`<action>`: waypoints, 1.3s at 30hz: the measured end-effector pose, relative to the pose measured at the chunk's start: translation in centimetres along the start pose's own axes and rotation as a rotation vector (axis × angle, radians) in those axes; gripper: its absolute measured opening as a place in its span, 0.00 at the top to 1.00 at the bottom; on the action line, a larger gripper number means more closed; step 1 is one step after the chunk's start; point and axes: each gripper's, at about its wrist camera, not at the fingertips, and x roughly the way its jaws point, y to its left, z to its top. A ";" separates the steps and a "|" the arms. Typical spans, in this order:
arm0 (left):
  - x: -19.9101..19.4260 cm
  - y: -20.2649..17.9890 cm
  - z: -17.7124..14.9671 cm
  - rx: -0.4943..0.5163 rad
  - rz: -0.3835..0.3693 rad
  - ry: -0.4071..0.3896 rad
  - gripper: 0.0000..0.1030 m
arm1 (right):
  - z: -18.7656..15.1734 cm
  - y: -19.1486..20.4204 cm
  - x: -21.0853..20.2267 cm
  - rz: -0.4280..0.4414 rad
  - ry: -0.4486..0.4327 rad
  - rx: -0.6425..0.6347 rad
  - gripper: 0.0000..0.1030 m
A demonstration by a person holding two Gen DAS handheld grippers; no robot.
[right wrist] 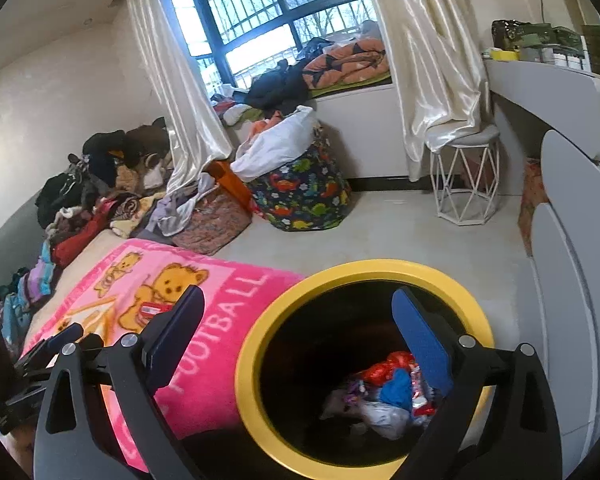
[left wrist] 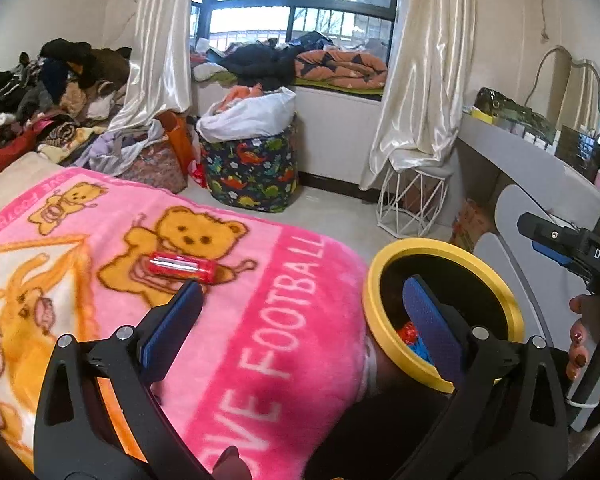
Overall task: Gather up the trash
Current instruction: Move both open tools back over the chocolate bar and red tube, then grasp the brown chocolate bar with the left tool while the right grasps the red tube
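Observation:
A red wrapper (left wrist: 182,267) lies on the pink bear blanket (left wrist: 260,320), just ahead of my left gripper (left wrist: 304,304), which is open and empty. It also shows small in the right wrist view (right wrist: 154,310). A black bin with a yellow rim (left wrist: 384,276) stands beside the bed. My right gripper (right wrist: 300,322) is open and empty above the bin (right wrist: 364,268). Crumpled wrappers (right wrist: 384,392) lie at the bin's bottom. The right gripper also shows at the right edge of the left wrist view (left wrist: 540,232).
A dinosaur-print laundry basket (left wrist: 252,172) and a white wire stool (left wrist: 412,204) stand on the floor by the window. Clothes are piled at the bed's far end (left wrist: 52,96). A grey dresser (right wrist: 572,264) stands right of the bin.

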 end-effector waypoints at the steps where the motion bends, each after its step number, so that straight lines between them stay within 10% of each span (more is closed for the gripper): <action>1: -0.2 0.5 0.0 -0.002 0.007 -0.007 0.11 | 0.0 0.3 0.1 0.006 0.001 -0.005 0.10; 28: 0.6 13.3 -4.3 -0.173 0.162 0.100 0.11 | -0.7 16.1 13.0 0.232 0.260 -0.342 0.09; 39: 2.7 13.4 -6.7 -0.206 0.076 0.198 0.37 | -2.1 21.9 21.6 0.225 0.357 -0.484 0.09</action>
